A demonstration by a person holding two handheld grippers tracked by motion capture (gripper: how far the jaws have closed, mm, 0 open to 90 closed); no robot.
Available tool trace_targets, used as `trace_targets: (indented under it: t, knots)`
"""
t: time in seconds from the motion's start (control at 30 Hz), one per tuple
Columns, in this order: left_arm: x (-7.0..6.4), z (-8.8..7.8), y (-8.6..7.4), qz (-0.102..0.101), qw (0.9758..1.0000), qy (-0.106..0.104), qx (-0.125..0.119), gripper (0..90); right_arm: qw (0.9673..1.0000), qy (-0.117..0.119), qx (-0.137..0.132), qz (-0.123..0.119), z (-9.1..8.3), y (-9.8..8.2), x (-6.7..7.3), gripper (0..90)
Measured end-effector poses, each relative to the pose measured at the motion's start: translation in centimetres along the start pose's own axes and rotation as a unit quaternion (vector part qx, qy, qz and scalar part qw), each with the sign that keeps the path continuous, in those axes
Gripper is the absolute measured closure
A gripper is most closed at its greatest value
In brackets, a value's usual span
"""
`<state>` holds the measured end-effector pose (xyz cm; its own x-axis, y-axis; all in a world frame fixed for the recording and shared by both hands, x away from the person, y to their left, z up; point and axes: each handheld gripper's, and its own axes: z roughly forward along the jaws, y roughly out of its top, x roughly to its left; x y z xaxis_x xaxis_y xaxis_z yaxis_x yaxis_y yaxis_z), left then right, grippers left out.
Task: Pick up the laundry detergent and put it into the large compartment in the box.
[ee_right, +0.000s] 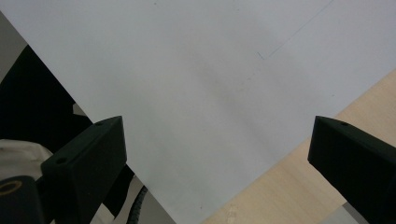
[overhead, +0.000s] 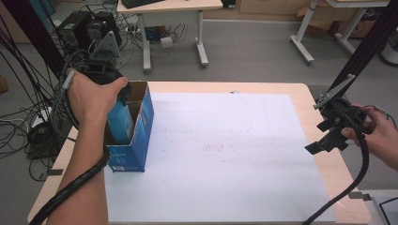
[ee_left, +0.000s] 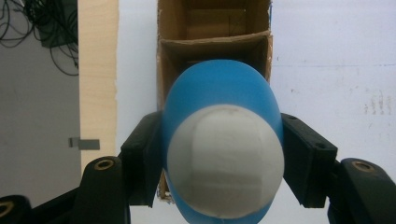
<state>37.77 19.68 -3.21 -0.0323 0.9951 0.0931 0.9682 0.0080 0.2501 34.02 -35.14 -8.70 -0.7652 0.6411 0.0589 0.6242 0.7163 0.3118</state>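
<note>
1. The left hand [overhead: 91, 96] holds the left gripper [ee_left: 219, 154] above the open top of a blue cardboard box [overhead: 133, 136] near the left edge of the worktop [overhead: 324, 164]

2. That gripper's jaws are clamped either side of a blue bottle with a pale grey cap [ee_left: 224, 154]; in the left gripper view the cap end faces the camera and both black jaws press against the blue body

3. From the high view, the bottle [overhead: 121, 123] stands partly down inside the box, at its near-left compartment, and how deep it sits cannot be told

4. The left gripper view looks straight down past the bottle into brown cardboard dividers [ee_left: 215, 39] splitting the box into compartments

5. A big white sheet [overhead: 225, 150] covers most of the worktop, and the box stands on its left part

6. Over at the right edge, the right hand [overhead: 380, 136] holds the right gripper [overhead: 328, 136] above the table, well apart from the box

7. Its jaws stand wide with nothing between them; the right gripper view shows white sheet [ee_right: 201, 93] and a strip of bare wood [ee_right: 289, 182] in the gap
</note>
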Motion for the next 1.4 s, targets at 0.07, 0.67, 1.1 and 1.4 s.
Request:
trace_targets:
  t: [0.07,0.67,1.1,1.4]
  knots:
    - [0.0,0.3,0.0,0.001,1.0,0.0,0.001,38.3,1.0,0.0,-0.001,0.001,0.0,0.0,0.0,4.0]
    - [0.1,3.1,-0.3,0.002,0.9999,0.001,0.011,38.3,1.0,0.001,0.009,-0.002,0.5,0.4,0.1,4.0]
    - [0.1,4.7,-0.5,0.002,0.9999,0.0,0.011,38.3,0.9999,0.0,0.012,-0.002,0.7,0.8,0.2,4.0]
    - [-0.1,5.8,-0.3,0.002,0.9998,0.003,0.018,38.3,0.9999,0.002,0.014,-0.005,0.9,0.9,0.2,4.0]
